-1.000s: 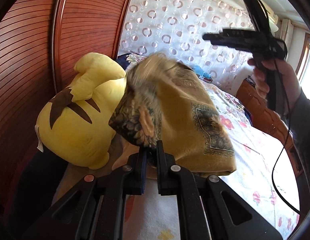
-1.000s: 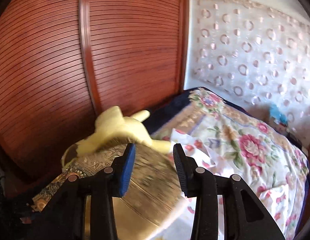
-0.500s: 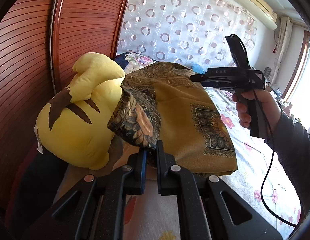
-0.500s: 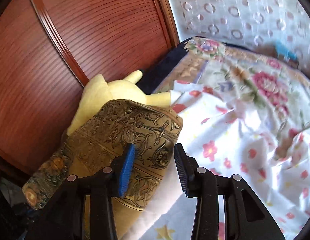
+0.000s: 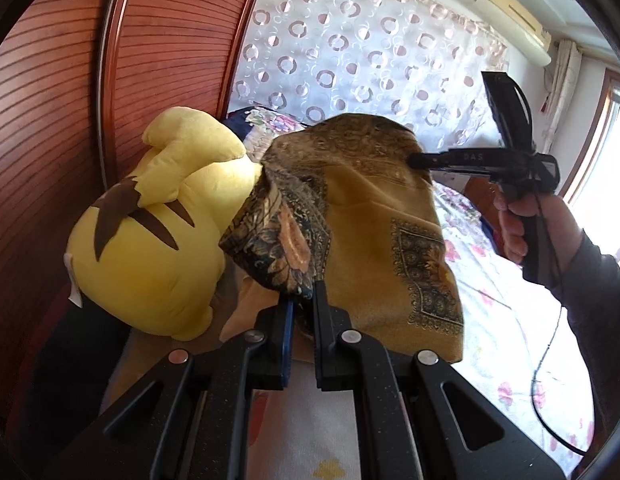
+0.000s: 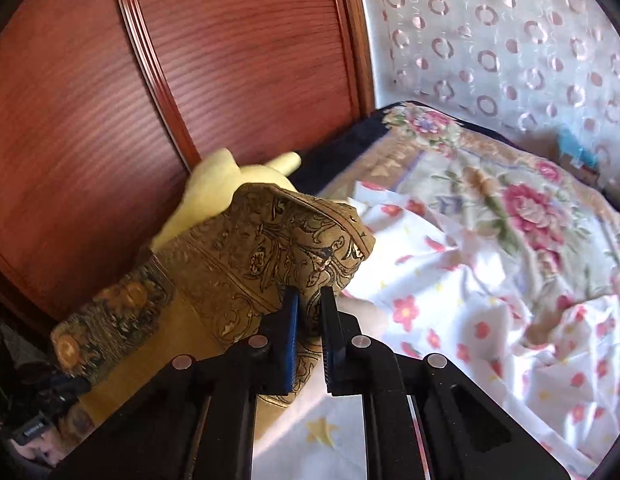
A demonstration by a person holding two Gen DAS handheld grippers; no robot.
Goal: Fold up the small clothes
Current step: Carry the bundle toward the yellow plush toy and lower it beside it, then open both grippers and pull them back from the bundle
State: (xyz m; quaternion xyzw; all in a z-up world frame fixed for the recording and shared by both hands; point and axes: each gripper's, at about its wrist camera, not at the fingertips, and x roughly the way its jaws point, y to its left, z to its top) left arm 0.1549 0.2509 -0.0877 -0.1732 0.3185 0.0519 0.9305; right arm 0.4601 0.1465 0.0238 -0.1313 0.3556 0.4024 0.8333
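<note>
The left hand-held gripper [image 5: 303, 308] is clamped nearly closed on a bunched dark-patterned corner of the mustard-gold patterned cloth [image 5: 374, 240], holding that end raised above the bed [image 5: 490, 320] so the fabric hangs free instead of lying crumpled on the floral sheet [image 6: 450, 280]. The right hand-held gripper [image 6: 309, 320] has just been closing, and its jaws now pinch a second edge of the same cloth; in the left wrist view its tip meets the fabric's upper far edge. With two separate points gripped, the person can likely pull the cloth taut between both tools and square it before laying it down for a fold. The cloth sits just beside a yellow plush toy [image 5: 150, 232], possibly touching it, which leans against the wooden wardrobe door [image 6: 150, 100], so spreading it probably calls for moving toward the open sheet on the right.
</note>
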